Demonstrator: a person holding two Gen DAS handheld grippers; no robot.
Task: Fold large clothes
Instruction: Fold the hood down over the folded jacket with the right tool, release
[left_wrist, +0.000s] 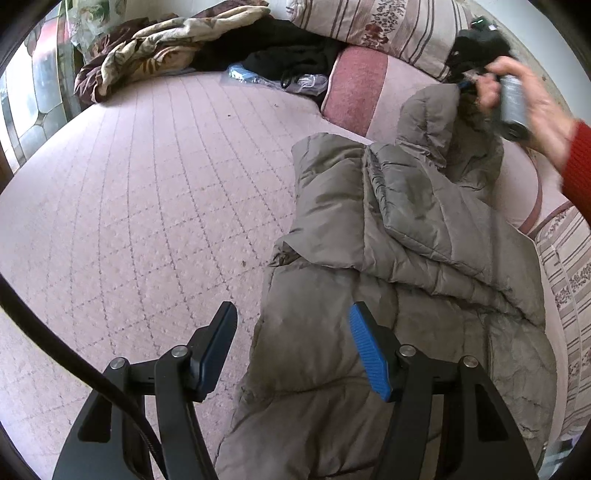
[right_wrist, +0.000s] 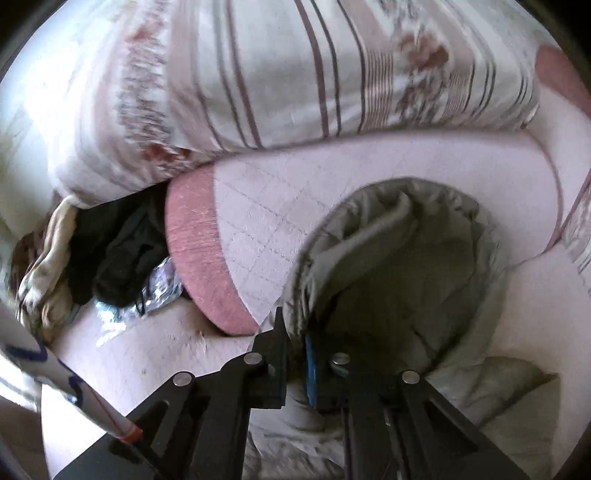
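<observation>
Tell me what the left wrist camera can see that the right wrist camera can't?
Only the left wrist view shows the whole grey puffer jacket spread along the bed, the person's hand and red sleeve, and the left gripper with jaws open, nothing between them.

Only the right wrist view shows the right gripper shut on the jacket's hood edge, and a white tube.

Both show the pink bedcover, striped pillow and black clothes.

soft daylight, fisheye-bent edges, right view motion-blurred.
</observation>
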